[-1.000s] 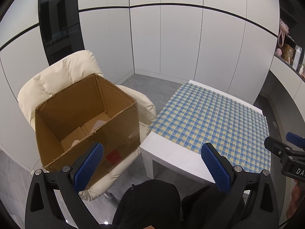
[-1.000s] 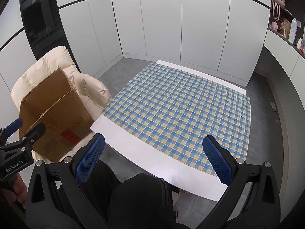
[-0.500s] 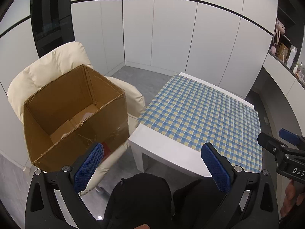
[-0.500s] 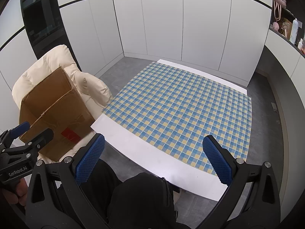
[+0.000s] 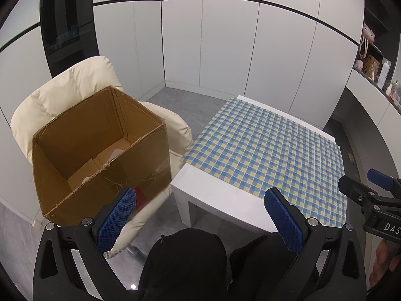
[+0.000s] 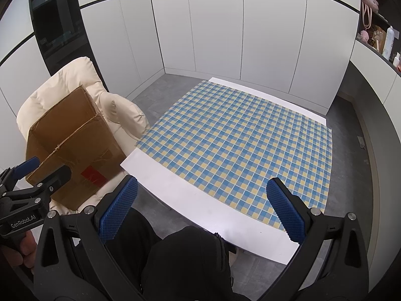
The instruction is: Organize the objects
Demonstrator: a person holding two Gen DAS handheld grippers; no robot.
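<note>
An open brown cardboard box (image 5: pixel 100 148) sits on a cream padded armchair (image 5: pixel 62 90), left of a low white table (image 5: pixel 220 198) covered by a blue-and-yellow checked cloth (image 5: pixel 265 148). Pale items lie at the box's bottom. My left gripper (image 5: pixel 200 220) is open and empty, hovering above a person's dark-clothed knees, near the box's front corner. My right gripper (image 6: pixel 204 210) is also open and empty over the table's near white edge (image 6: pixel 190 198). The box (image 6: pixel 75 150) and the checked cloth (image 6: pixel 238 140) also show in the right wrist view.
White cabinet walls surround the room, with a dark glass panel (image 5: pixel 67 25) behind the armchair. A shelf at the right (image 5: pixel 373 65) holds small items and a bottle. Grey floor (image 5: pixel 185 100) lies between chair and wall. The person's black-clad legs (image 6: pixel 185 263) are under both grippers.
The left wrist view has shifted slightly, so the box and table sit a little differently in frame. The right wrist view has barely changed. Both grippers stay open.
</note>
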